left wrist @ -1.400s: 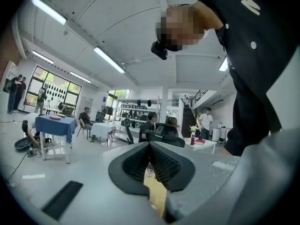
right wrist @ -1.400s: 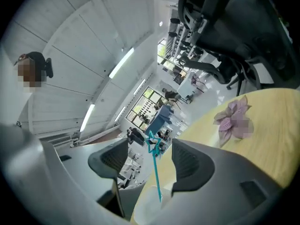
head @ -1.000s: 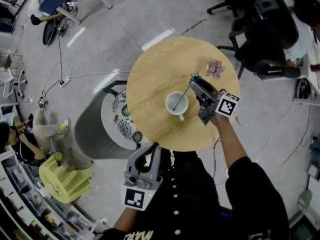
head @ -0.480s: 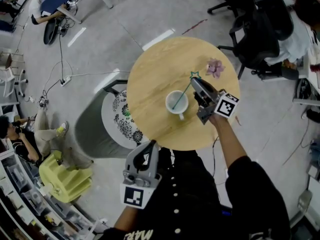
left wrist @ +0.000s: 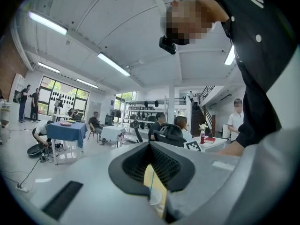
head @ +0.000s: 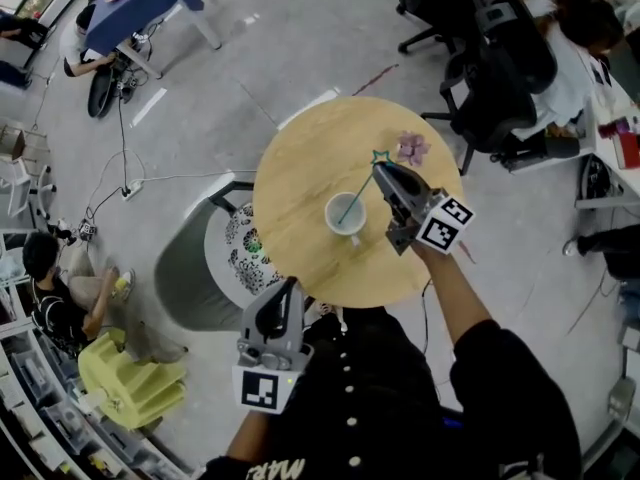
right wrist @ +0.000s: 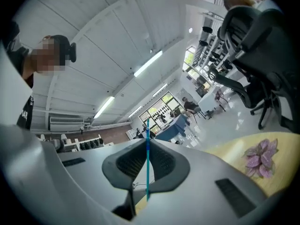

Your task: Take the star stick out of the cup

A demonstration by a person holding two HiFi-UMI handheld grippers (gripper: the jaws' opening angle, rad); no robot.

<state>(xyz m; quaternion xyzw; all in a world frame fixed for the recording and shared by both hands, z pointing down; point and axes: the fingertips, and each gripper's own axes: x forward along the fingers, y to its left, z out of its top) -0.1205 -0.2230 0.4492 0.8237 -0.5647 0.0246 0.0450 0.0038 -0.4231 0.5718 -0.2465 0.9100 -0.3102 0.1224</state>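
The star stick [head: 356, 194] slants up and right out of the cup [head: 345, 220] on the table [head: 300, 168], its lower end inside. The right claw [head: 378, 168], jaws just closing, pinches it below the star, so pull along that slant. The left claw [head: 289, 290], closed and empty, hangs farther off.

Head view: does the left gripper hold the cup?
No, the left gripper hovers beside the person's body, off the round table, well apart from the cup standing on it.
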